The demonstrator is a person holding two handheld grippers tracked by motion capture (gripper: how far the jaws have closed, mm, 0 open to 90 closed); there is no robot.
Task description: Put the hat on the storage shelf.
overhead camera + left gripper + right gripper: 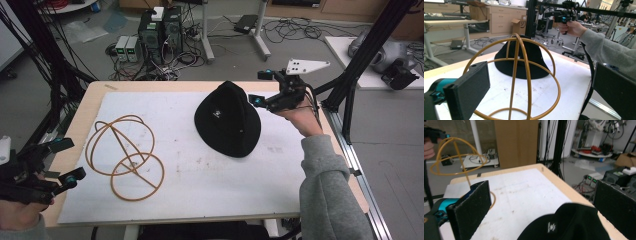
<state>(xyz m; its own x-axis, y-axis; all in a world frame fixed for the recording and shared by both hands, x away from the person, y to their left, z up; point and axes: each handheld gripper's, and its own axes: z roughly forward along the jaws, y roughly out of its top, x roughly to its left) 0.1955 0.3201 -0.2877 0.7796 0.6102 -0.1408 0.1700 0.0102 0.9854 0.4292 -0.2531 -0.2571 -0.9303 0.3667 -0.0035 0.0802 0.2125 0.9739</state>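
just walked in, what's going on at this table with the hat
A person holds a hand-held gripper in each hand, both open and holding nothing. The right hand-held gripper hovers at the far right edge of a black hat lying on the white mat. The left hand-held gripper waits near a yellow wire hat stand.

Black hat [228, 120] lies brim-down (small white logo); orange wire-hoop frame [126, 157] stands well left.
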